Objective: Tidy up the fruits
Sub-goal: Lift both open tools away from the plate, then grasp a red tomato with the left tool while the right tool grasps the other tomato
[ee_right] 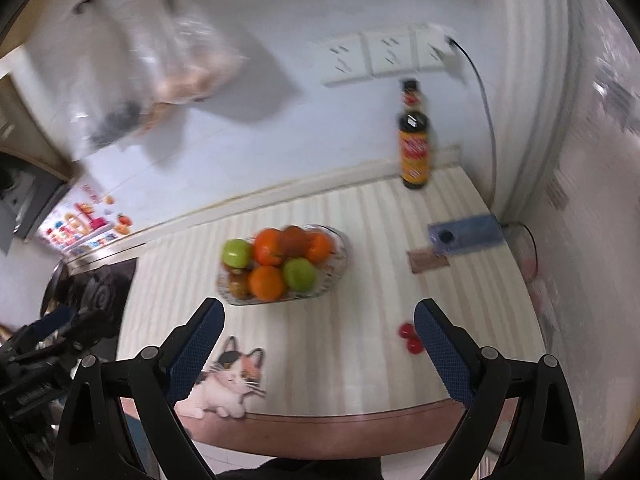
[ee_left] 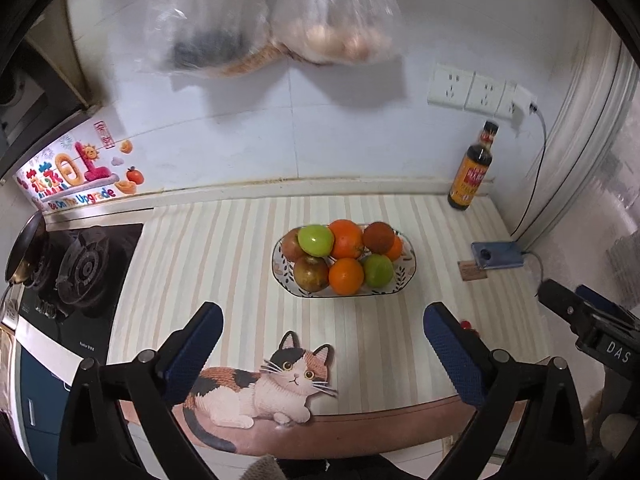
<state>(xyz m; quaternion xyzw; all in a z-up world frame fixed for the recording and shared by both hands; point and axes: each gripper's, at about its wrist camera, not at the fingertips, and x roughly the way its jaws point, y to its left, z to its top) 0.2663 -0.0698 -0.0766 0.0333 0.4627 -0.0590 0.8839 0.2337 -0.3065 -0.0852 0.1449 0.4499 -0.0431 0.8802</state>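
Observation:
A patterned oval bowl (ee_left: 404, 280) stands mid-counter, full of fruit: oranges (ee_left: 346, 276), green apples (ee_left: 316, 240) and reddish-brown fruits (ee_left: 311, 273). It also shows in the right wrist view (ee_right: 340, 240), blurred. Two small red fruits (ee_right: 410, 338) lie loose on the counter right of the bowl, beside my right gripper's right finger. My left gripper (ee_left: 324, 348) is open and empty, held in front of the bowl. My right gripper (ee_right: 318, 344) is open and empty, also short of the bowl; it shows in the left wrist view (ee_left: 588, 320) at far right.
A soy sauce bottle (ee_left: 472, 168) stands at the back right wall. A blue phone (ee_left: 498, 255) on a cable lies at the right. A gas stove (ee_left: 80, 272) with a pan is at the left. Plastic bags (ee_left: 280, 20) hang overhead. A cat sticker (ee_left: 260, 384) marks the front edge.

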